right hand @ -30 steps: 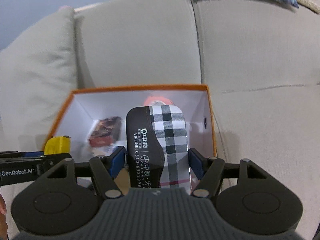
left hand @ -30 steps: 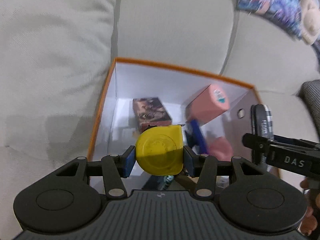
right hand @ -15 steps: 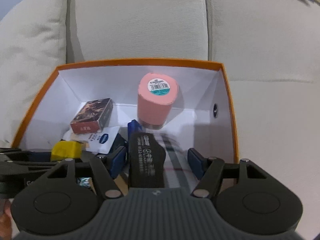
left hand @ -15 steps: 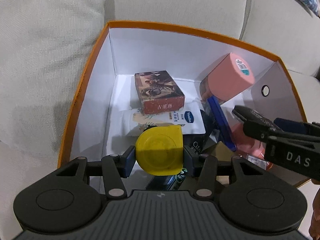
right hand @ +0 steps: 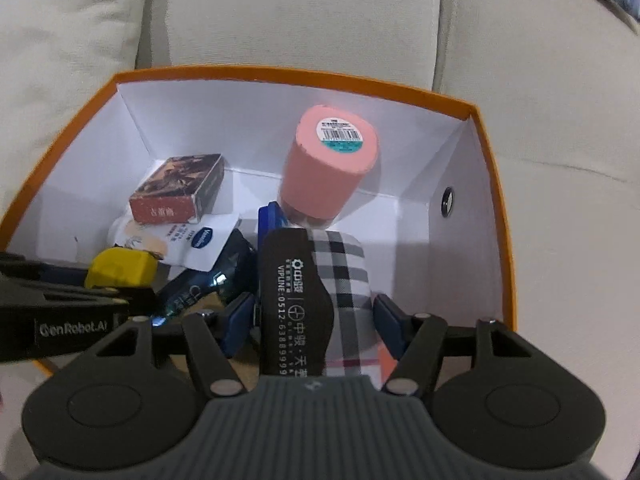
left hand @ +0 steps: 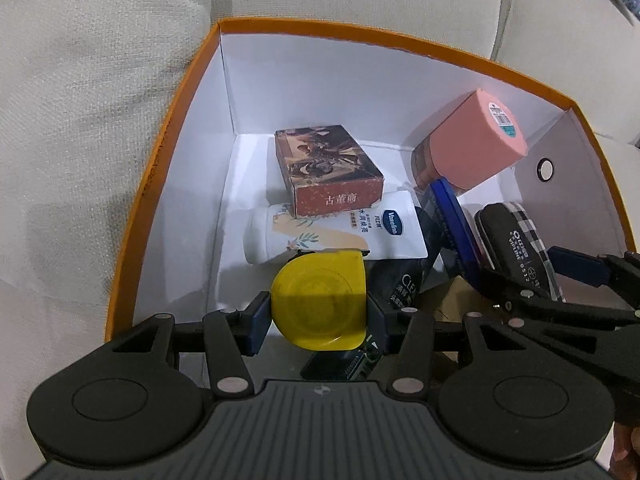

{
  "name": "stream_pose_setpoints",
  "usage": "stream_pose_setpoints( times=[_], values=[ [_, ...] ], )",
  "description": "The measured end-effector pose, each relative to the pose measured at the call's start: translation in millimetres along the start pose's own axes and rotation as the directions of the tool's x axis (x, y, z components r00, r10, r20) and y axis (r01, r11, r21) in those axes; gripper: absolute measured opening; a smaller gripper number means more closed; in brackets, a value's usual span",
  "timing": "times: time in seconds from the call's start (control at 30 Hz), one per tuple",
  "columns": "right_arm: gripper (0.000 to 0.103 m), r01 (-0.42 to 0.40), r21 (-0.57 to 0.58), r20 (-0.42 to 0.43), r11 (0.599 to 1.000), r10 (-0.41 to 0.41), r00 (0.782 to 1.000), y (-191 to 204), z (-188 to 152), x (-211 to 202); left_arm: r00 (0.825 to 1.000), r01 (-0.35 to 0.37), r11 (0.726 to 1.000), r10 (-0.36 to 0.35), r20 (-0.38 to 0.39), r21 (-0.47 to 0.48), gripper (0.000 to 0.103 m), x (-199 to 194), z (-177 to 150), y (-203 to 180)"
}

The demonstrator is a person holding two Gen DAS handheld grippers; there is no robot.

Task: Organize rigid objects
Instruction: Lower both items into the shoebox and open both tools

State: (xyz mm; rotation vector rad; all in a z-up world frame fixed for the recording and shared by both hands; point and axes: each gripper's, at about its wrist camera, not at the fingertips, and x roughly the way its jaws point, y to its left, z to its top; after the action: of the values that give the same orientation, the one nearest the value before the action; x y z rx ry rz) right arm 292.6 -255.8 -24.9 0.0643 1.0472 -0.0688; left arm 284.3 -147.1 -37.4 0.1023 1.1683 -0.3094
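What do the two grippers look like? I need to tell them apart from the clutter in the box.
Both look alike: matte black plastic, a ribbed grey housing between two round black discs, angular black linkage arms with silver rivets, and blue pads on the fingers. The left gripper shows white "GenRobot.AI" lettering on its side in the right wrist view. The right gripper shows no lettering. No cables or sleeves visible.

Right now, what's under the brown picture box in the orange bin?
The brown picture box rests on a white Vaseline tube lying flat on the orange bin floor. Whatever lies beneath the tube is covered.
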Motion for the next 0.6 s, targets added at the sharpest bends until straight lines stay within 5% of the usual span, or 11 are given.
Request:
stream_pose_setpoints(
  times=[0.27, 0.6],
  values=[
    [0.066, -0.007, 0.036, -0.024, 0.999, 0.008, 1.000, -6, 2, 0, 1.000, 0.009, 1.000, -0.009, -0.004, -0.005, 0.057, 0, 0, 1],
    [0.066, 0.052, -0.060, -0.016, 0.997, -0.053, 0.998, 5, -4, 0, 1.000, 0.028, 0.999, -0.028, -0.005, -0.019, 0.061, 1, -1, 2]
  ],
)
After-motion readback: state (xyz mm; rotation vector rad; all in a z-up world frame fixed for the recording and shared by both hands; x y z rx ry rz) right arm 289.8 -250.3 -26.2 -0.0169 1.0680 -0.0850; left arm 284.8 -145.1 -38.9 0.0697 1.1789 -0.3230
